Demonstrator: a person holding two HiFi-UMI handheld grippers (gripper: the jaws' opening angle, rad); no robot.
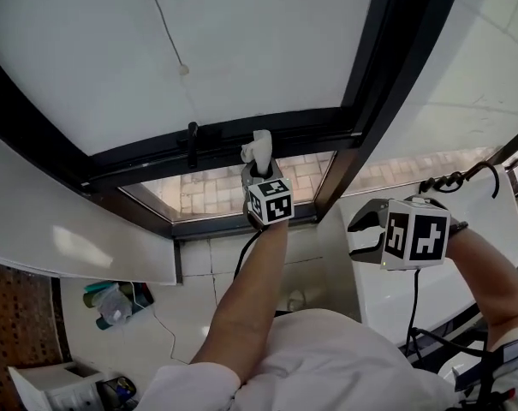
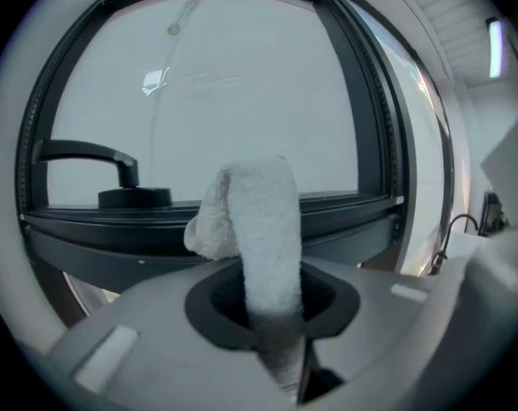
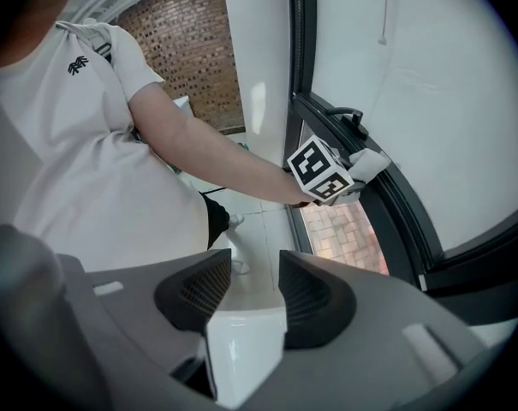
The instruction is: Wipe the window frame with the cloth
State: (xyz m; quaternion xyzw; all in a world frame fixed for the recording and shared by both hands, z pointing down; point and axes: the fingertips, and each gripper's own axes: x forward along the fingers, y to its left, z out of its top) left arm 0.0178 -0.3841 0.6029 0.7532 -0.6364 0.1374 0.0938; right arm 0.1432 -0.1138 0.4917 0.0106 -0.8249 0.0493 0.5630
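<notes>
Dark metal framing ran round a big frosted pane, and that window frame filled most of what I could see from the head view.

My left gripper had its fingers clamped on the white cloth. The cloth stood up out of them in a folded loop, with a lump spilling to the left. Its top sat level with the bottom rail of the sash, just right of the black handle. I couldn't tell whether it actually touched the rail. In the head view the cloth showed over that rail, between the handle and the frame's lower right corner. The left gripper sat just below it, with its marker cube turned toward me. Under the rail, a lower pane showed brick paving outside.

My right gripper had its fingers apart with nothing between them, only a glossy white ledge beyond. It hung well apart from the frame, off to the right over that ledge.

Its own view looked back along my forearm to the left gripper and the cloth at the rail. My white shirt and a brick wall lay behind. A thin pull cord hung across the pane, and a black coiled cable lay at the ledge's far edge.
</notes>
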